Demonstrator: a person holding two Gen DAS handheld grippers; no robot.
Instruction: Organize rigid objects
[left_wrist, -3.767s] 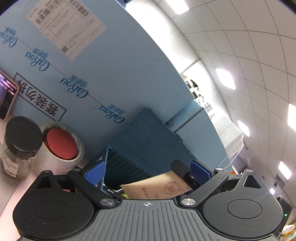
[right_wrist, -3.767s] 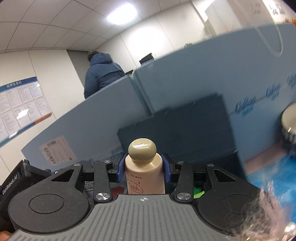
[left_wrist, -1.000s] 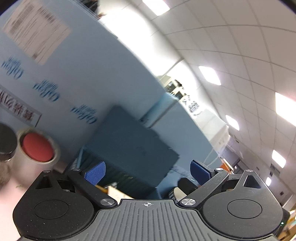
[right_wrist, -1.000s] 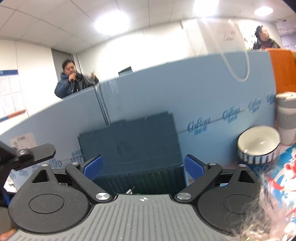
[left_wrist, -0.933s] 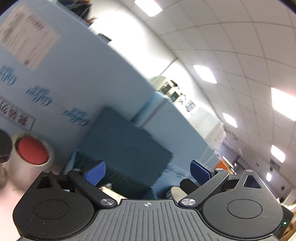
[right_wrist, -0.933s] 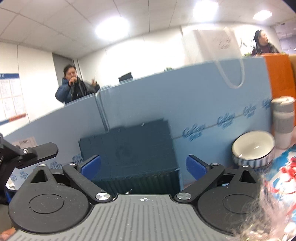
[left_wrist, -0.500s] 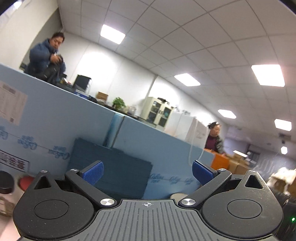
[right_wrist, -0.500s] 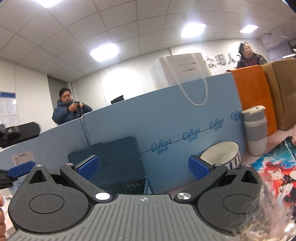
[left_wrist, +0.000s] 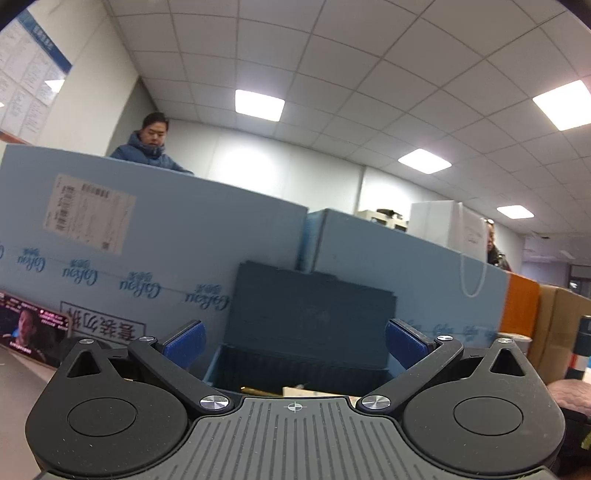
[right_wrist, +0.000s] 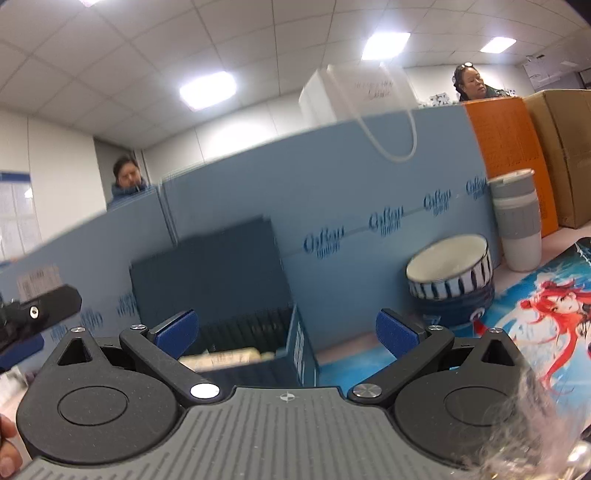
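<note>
A dark blue storage box (left_wrist: 310, 365) with its lid raised stands against the light blue foam wall; it also shows in the right wrist view (right_wrist: 295, 350). A beige bottle (right_wrist: 225, 358) lies inside it. My left gripper (left_wrist: 293, 341) is open and empty, facing the box. My right gripper (right_wrist: 286, 330) is open and empty, just in front of the box's right corner. The left gripper's finger (right_wrist: 37, 314) shows at the left edge of the right wrist view.
A striped bowl (right_wrist: 450, 273) and a grey-banded cup (right_wrist: 517, 221) stand right of the box by an anime mat (right_wrist: 546, 302). A phone (left_wrist: 29, 328) leans on the wall at left. An orange box (right_wrist: 509, 155) and cardboard box (right_wrist: 565, 147) stand far right.
The right gripper let go of the beige bottle, which now lies in the box. Both grippers opened, drew back from the box and tilted level.
</note>
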